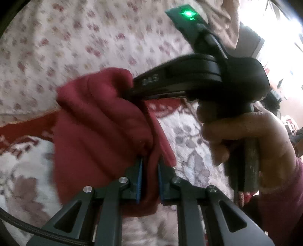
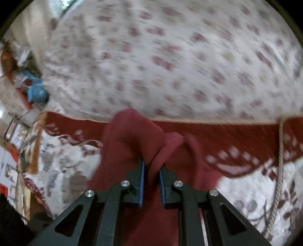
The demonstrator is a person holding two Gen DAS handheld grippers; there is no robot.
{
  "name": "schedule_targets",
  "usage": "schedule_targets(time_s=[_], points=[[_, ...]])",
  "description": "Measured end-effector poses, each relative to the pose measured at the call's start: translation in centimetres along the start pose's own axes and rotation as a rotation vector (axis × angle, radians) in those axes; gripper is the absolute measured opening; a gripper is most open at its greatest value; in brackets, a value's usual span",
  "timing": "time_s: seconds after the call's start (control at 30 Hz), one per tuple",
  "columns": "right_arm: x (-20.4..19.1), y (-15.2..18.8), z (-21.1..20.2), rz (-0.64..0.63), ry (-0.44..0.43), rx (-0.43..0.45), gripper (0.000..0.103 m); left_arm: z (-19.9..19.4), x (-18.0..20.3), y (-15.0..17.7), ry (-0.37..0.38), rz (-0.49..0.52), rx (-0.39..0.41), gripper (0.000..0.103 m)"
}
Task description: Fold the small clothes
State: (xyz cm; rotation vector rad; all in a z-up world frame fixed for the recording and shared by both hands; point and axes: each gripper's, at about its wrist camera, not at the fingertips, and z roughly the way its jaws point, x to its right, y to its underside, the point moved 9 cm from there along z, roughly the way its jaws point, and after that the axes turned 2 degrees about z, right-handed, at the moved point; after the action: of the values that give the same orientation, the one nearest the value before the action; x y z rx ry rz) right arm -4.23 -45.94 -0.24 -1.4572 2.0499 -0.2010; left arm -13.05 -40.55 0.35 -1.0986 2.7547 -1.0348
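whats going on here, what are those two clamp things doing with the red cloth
A person is folding a small dark red fabric garment over a bed covered with a white floral-print sheet and a red and white patterned blanket. Each hand holds a black two-finger gripper. The left gripper is shut on a bunched edge of the garment, and the right gripper is shut on another part of it. In the left view the person's right hand grips its tool's handle. Both views are motion-blurred.

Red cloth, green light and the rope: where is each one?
Red cloth (image 1: 98, 121): left wrist view, on its bunched folds.
Green light (image 1: 188, 13): left wrist view, on the glowing spot.
Rope (image 2: 217, 121): right wrist view, on its level stretch.
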Motion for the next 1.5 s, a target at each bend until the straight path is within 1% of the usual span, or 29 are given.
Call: schedule_targets(time_s=[0.1, 0.13, 0.2, 0.27, 0.3, 0.33, 0.37, 0.43, 0.5, 0.57, 0.63, 0.67, 0.7, 0.73, 0.8, 0.9, 0.93, 1.0, 1.07, 1.1, 1.13, 1.17, 1.2, 1.23, 1.37, 1.4, 1.43, 1.47, 1.5], points=[[3.3, 1.6, 2.6, 0.080, 0.018, -0.046, 0.015, 2.6, 0.0, 0.7, 0.003, -0.015, -0.046, 0.014], [3.8, 2.0, 3.3, 0.095, 0.018, -0.055, 0.015, 2.6, 0.0, 1.0, 0.011, -0.016, -0.056, 0.018], [4.3, 2.4, 3.6, 0.132, -0.012, -0.048, 0.018, 1.5, -0.2, 1.2, 0.040, -0.027, -0.059, 0.034], [4.4, 2.4, 2.5, 0.165, -0.029, -0.030, 0.029, -0.8, -0.6, 1.4, 0.072, -0.037, -0.046, 0.058], [4.4, 2.6, 1.6, 0.176, -0.041, -0.022, 0.038, -2.3, -1.0, 1.5, 0.077, -0.038, -0.023, 0.064], [4.0, 2.9, 0.7, 0.178, -0.060, -0.013, 0.044, -3.9, -1.7, 1.6, 0.059, -0.034, 0.010, 0.072], [3.5, 3.3, -0.4, 0.175, -0.082, -0.003, 0.047, -5.1, -2.6, 1.8, 0.031, -0.027, 0.037, 0.075], [2.5, 4.6, -2.2, 0.164, -0.111, 0.002, 0.069, -6.7, -5.1, 2.4, -0.056, -0.015, 0.071, 0.075], [1.5, 6.0, -3.1, 0.151, -0.127, -0.003, 0.078, -7.4, -7.7, 3.3, -0.154, -0.023, 0.070, 0.075], [0.2, 7.4, -2.7, 0.133, -0.120, -0.021, 0.078, -7.2, -9.6, 4.1, -0.193, -0.059, 0.056, 0.075], [-0.3, 8.6, -1.6, 0.113, -0.101, -0.041, 0.076, -6.7, -10.9, 5.0, -0.199, -0.108, 0.037, 0.075], [-0.4, 9.0, -1.1, 0.098, -0.075, -0.043, 0.071, -6.5, -11.3, 5.3, -0.197, -0.122, 0.032, 0.075], [-0.6, 9.3, -0.8, 0.070, -0.043, -0.041, 0.048, -6.3, -11.5, 5.5, -0.197, -0.130, 0.026, 0.075], [-0.7, 9.4, -1.0, 0.049, -0.017, -0.031, 0.031, -6.0, -11.5, 5.7, -0.196, -0.133, 0.021, 0.075], [-0.8, 9.6, -2.8, 0.005, 0.002, 0.005, 0.020, -5.9, -11.3, 5.7, -0.180, -0.124, 0.029, 0.075], [-0.6, 10.5, -4.8, -0.046, 0.035, 0.022, 0.018, -5.3, -11.3, 5.2, -0.197, -0.110, 0.057, 0.077], [0.1, 11.0, -4.5, -0.050, 0.071, 0.012, 0.018, -5.0, -11.4, 5.2, -0.207, -0.108, 0.057, 0.077], [1.1, 12.0, -3.2, -0.045, 0.093, -0.043, 0.019, -3.7, -11.7, 5.3, -0.221, -0.103, 0.039, 0.077], [1.3, 11.6, -3.6, -0.004, 0.036, -0.031, 0.024, -2.6, -12.1, 5.9, -0.235, -0.097, 0.013, 0.077], [1.4, 10.8, -4.3, 0.035, -0.008, -0.013, 0.034, -2.4, -12.2, 6.0, -0.242, -0.096, 0.014, 0.077], [1.6, 9.9, -4.9, 0.068, -0.026, 0.014, 0.055, -2.2, -12.3, 6.0, -0.244, -0.091, 0.015, 0.077], [2.1, 8.7, -5.3, 0.100, -0.025, 0.053, 0.066, -2.1, -12.4, 6.1, -0.239, -0.089, 0.013, 0.078], [2.9, 7.1, -5.6, 0.135, -0.003, 0.103, 0.082, -1.9, -12.5, 6.1, -0.235, -0.091, 0.011, 0.079], [3.5, 5.7, -5.1, 0.161, 0.021, 0.125, 0.084, -1.8, -12.5, 6.0, -0.229, -0.097, 0.010, 0.079], [5.1, 2.0, 0.5, 0.255, 0.052, 0.065, 0.082, -1.6, -12.5, 6.1, -0.222, -0.093, 0.011, 0.081], [5.2, 1.7, 1.7, 0.258, 0.046, 0.045, 0.066, -1.6, -12.5, 6.2, -0.222, -0.091, 0.011, 0.081], [5.0, 1.5, 2.7, 0.245, 0.042, 0.024, 0.033, -1.6, -12.5, 6.2, -0.218, -0.092, 0.009, 0.081], [4.9, 1.5, 2.9, 0.231, 0.064, 0.030, 0.026, -1.6, -12.5, 6.2, -0.212, -0.095, 0.006, 0.081], [4.8, 1.2, 2.3, 0.213, 0.082, 0.075, 0.016, -1.6, -12.5, 6.3, -0.206, -0.098, 0.003, 0.081]])
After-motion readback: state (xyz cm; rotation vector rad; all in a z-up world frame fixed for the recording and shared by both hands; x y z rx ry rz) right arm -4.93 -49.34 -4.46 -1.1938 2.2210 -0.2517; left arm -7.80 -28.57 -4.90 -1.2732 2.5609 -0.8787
